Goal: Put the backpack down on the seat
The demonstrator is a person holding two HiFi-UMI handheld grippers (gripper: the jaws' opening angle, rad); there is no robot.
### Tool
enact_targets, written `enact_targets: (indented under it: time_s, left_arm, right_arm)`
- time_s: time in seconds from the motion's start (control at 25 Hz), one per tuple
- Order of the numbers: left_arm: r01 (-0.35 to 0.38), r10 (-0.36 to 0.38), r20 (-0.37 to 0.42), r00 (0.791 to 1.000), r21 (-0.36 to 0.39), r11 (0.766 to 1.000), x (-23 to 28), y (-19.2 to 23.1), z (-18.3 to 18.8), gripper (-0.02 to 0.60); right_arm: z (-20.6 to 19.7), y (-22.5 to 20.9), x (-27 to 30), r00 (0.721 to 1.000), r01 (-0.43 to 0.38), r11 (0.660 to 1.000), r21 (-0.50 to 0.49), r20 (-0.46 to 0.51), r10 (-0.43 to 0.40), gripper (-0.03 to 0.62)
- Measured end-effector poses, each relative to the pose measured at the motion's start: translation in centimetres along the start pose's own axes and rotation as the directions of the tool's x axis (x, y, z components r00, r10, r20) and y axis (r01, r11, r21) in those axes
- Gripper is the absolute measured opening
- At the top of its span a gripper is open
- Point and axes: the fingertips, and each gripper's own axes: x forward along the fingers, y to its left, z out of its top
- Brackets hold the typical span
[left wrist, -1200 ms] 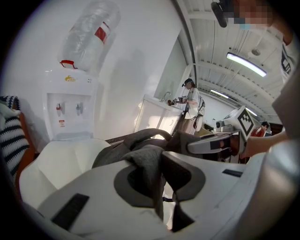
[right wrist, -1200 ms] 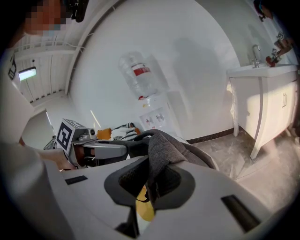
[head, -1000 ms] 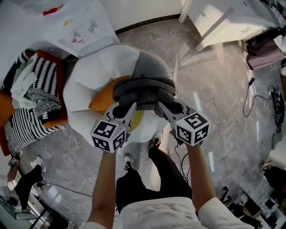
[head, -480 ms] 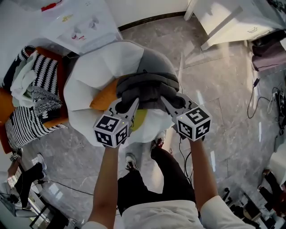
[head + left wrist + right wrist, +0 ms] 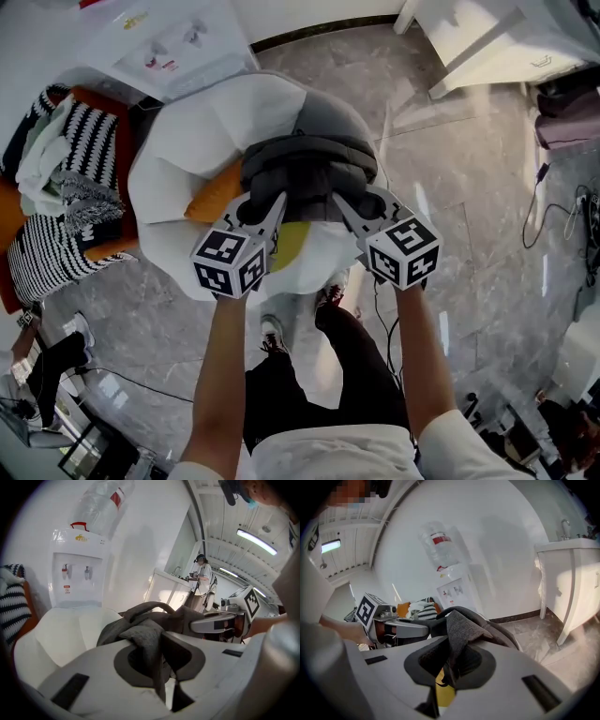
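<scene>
A dark grey backpack hangs over the white bucket seat, held up between both grippers. My left gripper is shut on a fold of the backpack's grey fabric. My right gripper is shut on another fold of that fabric on the other side. Each gripper shows in the other's view, the right gripper and the left gripper level with each other. An orange cushion and a yellow one lie on the seat under the backpack.
A water dispenser stands behind the seat against the white wall. Striped black-and-white cloths on an orange chair lie to the left. A white cabinet stands at the back right. Cables trail over the marble floor. A person stands far off.
Both grippers and the backpack have shifted slightly forward over the seat. The grips have not changed.
</scene>
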Motion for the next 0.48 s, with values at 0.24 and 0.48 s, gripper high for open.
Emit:
enact_targets:
  time_s: [0.24,0.48]
  left_arm:
    - [-0.037,0.037,0.001,0.999,-0.021,0.999,0.7,1.6,-1.1,0.071]
    - [-0.065,0.066,0.026,0.997,-0.039,0.997,1.5,3.1,-1.5,0.071]
  right_arm:
    - [-0.8,-0.4,1.5,1.0,0.009,1.0,-0.026,-0.009,-0.01,0.034]
    - [-1.7,-0.6,2.7,0.999,-0.002,0.999,-0.035,-0.037,0.0,0.034]
